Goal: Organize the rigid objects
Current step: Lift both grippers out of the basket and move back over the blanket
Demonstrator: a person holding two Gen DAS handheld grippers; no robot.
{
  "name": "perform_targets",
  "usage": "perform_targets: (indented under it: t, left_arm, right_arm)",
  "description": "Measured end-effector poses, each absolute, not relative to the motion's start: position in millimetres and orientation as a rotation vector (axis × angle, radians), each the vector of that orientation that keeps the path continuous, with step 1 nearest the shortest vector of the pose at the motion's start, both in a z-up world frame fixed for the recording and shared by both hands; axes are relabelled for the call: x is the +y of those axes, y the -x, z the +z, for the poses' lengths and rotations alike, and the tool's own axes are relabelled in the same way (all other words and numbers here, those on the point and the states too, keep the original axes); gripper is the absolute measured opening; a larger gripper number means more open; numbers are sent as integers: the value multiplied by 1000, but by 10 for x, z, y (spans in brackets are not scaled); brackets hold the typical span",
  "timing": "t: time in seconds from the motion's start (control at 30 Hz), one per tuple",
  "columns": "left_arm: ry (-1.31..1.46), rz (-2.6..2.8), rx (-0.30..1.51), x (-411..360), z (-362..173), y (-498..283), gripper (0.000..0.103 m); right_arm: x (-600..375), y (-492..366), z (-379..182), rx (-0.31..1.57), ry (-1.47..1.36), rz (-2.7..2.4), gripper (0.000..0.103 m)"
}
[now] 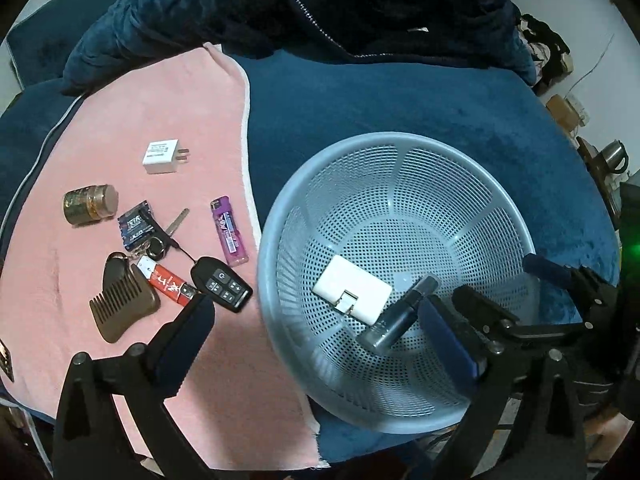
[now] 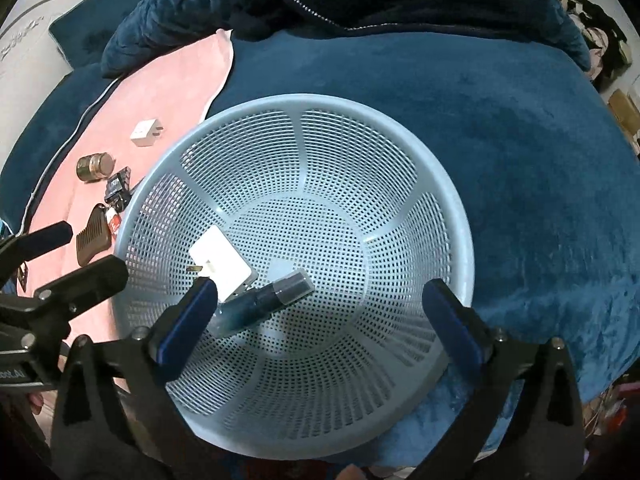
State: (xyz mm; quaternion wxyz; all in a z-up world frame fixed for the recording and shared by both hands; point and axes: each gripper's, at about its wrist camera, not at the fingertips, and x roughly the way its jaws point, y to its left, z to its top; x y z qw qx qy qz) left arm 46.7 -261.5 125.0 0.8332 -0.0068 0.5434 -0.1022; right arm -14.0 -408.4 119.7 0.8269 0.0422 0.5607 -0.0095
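A light blue mesh basket (image 1: 280, 216) (image 2: 448, 208) stands on the blue bedding. In it lie a white charger (image 1: 352, 288) (image 2: 222, 264) and a dark spray bottle (image 1: 400, 316) (image 2: 264, 300). My left gripper (image 1: 316, 312) is open and empty, with one finger over the pink towel (image 1: 160, 112) and the other over the basket. My right gripper (image 2: 320, 300) is open and empty above the basket. On the towel lie a white plug (image 1: 160, 157), a jar (image 1: 90, 204), a purple lighter (image 1: 229, 230), a car key (image 1: 222, 284), a red lighter (image 1: 166, 282) and a comb (image 1: 120, 304).
A dark blue jacket (image 1: 300, 4) is piled at the far edge. A small dark packet (image 1: 136, 224) and a key ring with a metal key (image 1: 176, 222) lie among the towel items. Clutter stands off the bed at the right (image 1: 568, 108).
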Motion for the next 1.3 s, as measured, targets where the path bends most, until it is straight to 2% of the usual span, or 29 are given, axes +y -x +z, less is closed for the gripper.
perform_targets:
  t: [1.3]
  left_arm:
    - [95,-154,1122,-2185,1228,-557,102]
  right_arm:
    - [-3613,-26,1020,1293,14,51,103]
